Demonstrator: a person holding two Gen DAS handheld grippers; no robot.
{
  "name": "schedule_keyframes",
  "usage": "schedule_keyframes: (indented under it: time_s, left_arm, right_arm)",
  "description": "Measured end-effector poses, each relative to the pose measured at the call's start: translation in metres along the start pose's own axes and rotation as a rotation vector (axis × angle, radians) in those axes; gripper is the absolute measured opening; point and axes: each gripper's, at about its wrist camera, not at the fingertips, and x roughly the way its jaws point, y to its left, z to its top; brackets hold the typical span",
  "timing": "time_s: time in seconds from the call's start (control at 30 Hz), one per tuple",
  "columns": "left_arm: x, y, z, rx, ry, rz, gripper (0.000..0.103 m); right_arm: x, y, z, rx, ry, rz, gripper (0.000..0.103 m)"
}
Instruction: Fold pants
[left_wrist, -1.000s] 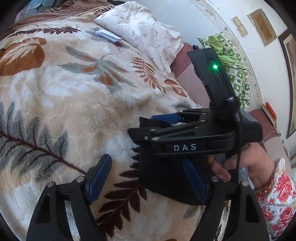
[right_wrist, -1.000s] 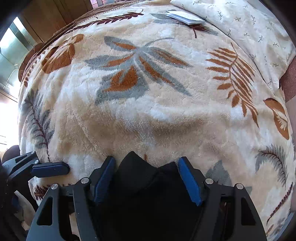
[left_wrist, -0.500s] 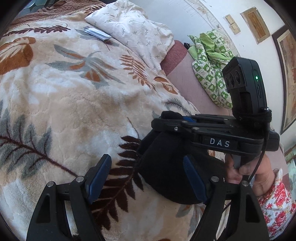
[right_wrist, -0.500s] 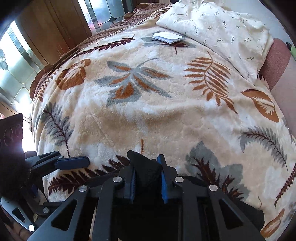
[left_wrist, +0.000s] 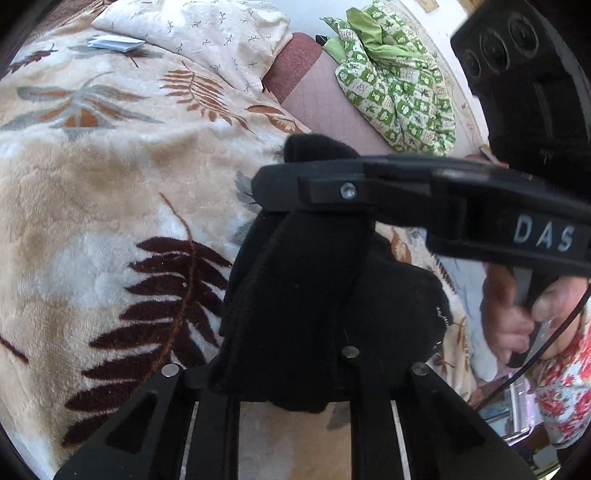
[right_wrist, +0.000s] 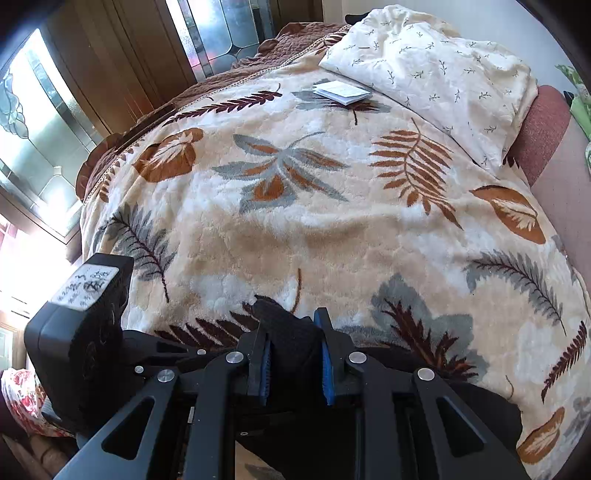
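White letters "DAS" on side of right gripper (left_wrist: 280, 184). White sticker (right_wrist: 85, 287) on left gripper's camera housing: handwriting, not legible.

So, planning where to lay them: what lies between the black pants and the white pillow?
Only bare leaf-patterned blanket between black pants and white pillow, per right wrist view.

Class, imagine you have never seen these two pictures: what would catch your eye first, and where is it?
First, the black pants, bunched low in the middle of both views, clamped by the right gripper and seemingly by the left gripper too. Behind them spreads the cream blanket with big rust and grey leaves. A green patterned cloth lies heaped at the upper right of the left view.
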Motion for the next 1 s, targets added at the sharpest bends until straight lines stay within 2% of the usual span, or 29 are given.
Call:
schedule_keyframes:
  time_s: [0.13, 0.33, 0.47, 0.7, 0.8, 0.83, 0.87, 1.0]
  left_arm:
    - [-0.009, -0.007, -0.003, -0.016, -0.011, -0.028, 0.015]
    - [-0.009, -0.042, 0.002, 0.037, -0.031, 0.052, 0.015]
    - [0.01, -0.067, 0.009, 0.057, -0.009, 0.082, 0.015]
    - [0.065, -0.122, 0.001, 0.153, 0.064, 0.132, 0.016]
    - [0.089, -0.144, -0.01, 0.187, 0.1, 0.148, 0.022]
    - [0.095, -0.152, -0.015, 0.204, 0.113, 0.154, 0.027]
    - [0.1, -0.159, -0.021, 0.219, 0.13, 0.153, 0.035]
    - [0.105, -0.181, -0.046, 0.28, 0.19, 0.121, 0.049]
  right_arm:
    - [-0.007, 0.003, -0.002, -0.007, -0.01, -0.003, 0.023]
    - [-0.022, -0.011, -0.006, 0.01, -0.04, -0.009, 0.023]
    - [-0.033, -0.042, -0.023, 0.08, -0.067, -0.017, 0.023]
    - [-0.046, -0.109, -0.079, 0.231, -0.094, -0.021, 0.024]
    - [-0.049, -0.137, -0.108, 0.314, -0.108, -0.02, 0.03]
    - [-0.051, -0.146, -0.117, 0.341, -0.112, -0.026, 0.036]
    - [-0.053, -0.154, -0.127, 0.366, -0.116, -0.041, 0.041]
    - [-0.069, -0.186, -0.171, 0.465, -0.129, -0.146, 0.045]
